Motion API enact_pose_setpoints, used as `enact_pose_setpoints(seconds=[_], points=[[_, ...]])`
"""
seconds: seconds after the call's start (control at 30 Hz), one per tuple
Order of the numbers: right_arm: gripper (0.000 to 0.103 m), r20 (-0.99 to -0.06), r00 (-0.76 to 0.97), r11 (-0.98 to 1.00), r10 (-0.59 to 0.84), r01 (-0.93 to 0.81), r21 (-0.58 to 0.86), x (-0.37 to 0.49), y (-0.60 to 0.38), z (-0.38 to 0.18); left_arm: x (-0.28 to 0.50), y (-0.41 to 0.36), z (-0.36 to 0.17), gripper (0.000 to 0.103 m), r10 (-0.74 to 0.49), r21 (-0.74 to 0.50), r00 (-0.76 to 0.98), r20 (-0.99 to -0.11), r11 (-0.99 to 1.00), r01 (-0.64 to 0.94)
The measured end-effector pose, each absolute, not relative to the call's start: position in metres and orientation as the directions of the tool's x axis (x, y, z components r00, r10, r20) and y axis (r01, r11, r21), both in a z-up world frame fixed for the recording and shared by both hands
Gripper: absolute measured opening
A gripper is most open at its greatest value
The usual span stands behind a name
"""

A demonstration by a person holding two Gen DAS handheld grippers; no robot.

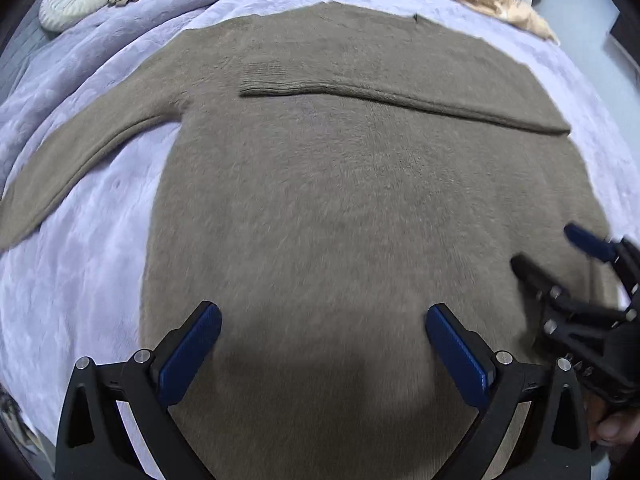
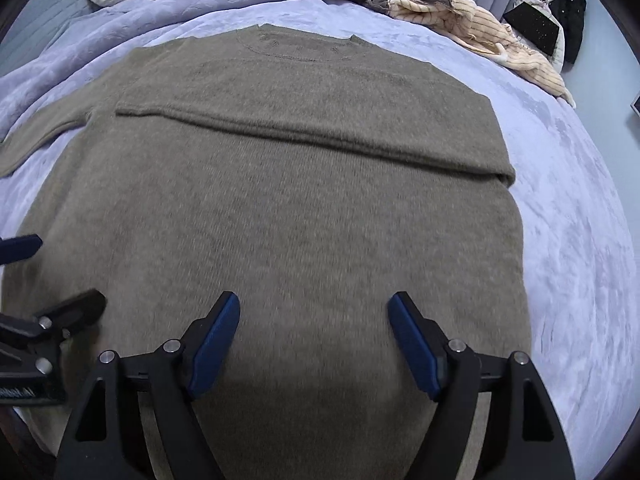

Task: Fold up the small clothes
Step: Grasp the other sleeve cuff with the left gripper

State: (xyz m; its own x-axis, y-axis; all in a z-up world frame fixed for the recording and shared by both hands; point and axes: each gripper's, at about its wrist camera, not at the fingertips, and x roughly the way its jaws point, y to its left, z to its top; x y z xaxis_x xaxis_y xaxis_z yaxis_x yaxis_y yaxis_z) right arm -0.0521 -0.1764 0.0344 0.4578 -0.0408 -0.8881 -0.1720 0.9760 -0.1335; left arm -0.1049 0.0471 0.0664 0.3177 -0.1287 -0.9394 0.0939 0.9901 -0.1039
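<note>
The sweater (image 1: 340, 184) lies flat on the bed (image 1: 88, 240) beneath the left gripper (image 1: 322, 340) and right gripper (image 2: 314, 332), both spread apart and empty.

sweater (image 1: 340, 208): near hem hidden behind the gripper frames, cut by the bottom edge | left sleeve (image 1: 60, 168): cuff cut off at the picture's left side | right gripper (image 1: 560, 256): blurred, body cut at the right side | dark things (image 2: 560, 12) by the bed's far right corner: too small to tell
</note>
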Motion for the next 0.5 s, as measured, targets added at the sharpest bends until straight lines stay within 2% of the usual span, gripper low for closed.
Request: enact_pose_setpoints(seconds=[0.13, 0.27, 0.33, 0.4, 0.43, 0.5], points=[[0.081, -0.88, 0.475, 0.965, -0.025, -0.218, -0.146, -0.086, -0.18, 0.042, -0.114, 0.118, 0.09, 0.103, -0.196, -0.238, 0.389, -0.9, 0.969, -0.065], [0.081, -0.853, 0.521, 0.98, 0.001, -0.168, -0.102, -0.091, -0.19, 0.069, -0.101, 0.219, 0.095, 0.103, -0.164, -0.344, 0.484, -0.859, 0.887, -0.309], [0.081, -0.836, 0.548, 0.979, -0.024, -0.154, -0.13, -0.087, -0.188, 0.078, -0.087, 0.255, 0.085, 0.103, -0.134, -0.397, 0.532, -0.836, 0.816, -0.419], [0.081, -0.836, 0.547, 0.976, -0.029, -0.164, -0.141, -0.082, -0.182, 0.082, -0.084, 0.306, 0.07, 0.098, -0.131, -0.468, 0.571, -0.81, 0.731, -0.497], [0.081, -0.84, 0.542, 0.975, -0.033, -0.169, -0.147, -0.08, -0.178, 0.082, -0.08, 0.332, 0.058, 0.092, -0.156, -0.524, 0.595, -0.788, 0.677, -0.516], [0.081, -0.845, 0.533, 0.971, -0.036, -0.182, -0.156, -0.076, -0.17, 0.081, -0.072, 0.366, 0.032, 0.09, -0.217, -0.621, 0.631, -0.745, 0.573, -0.535]])
